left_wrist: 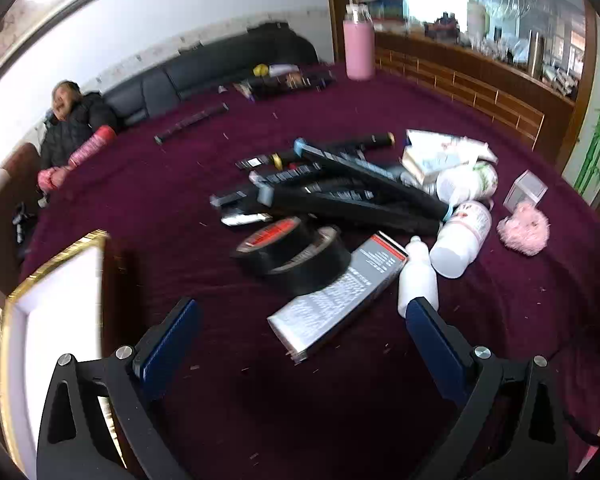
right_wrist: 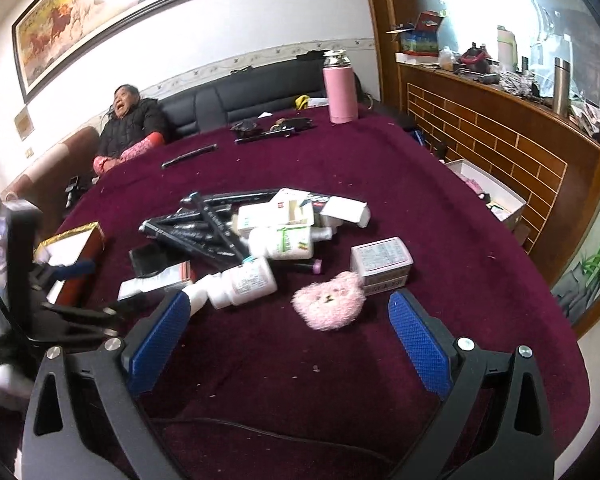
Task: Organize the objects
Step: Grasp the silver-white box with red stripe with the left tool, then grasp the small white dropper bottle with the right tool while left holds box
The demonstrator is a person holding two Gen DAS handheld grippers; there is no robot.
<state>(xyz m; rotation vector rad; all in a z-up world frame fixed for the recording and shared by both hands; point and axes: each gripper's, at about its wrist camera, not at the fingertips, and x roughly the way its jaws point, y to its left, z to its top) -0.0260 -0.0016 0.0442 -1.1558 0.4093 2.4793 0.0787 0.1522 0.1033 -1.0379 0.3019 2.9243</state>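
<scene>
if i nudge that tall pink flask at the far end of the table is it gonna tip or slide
The tall pink cylindrical flask stands upright on the dark red fuzzy tablecloth, and it is narrow for its height, so a push near the top would probably tip it. The cloth looks grippy, so it likely won't slide cleanly. Once down, its round body would probably roll.

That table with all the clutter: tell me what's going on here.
A person holds two grippers over the dark red table, tidying a heap. Both the left gripper and the right gripper are open and hold nothing. The heap has black tape rolls, white bottles, black sticks, small boxes and a pink fluffy toy. Someone sits on the sofa behind.
</scene>
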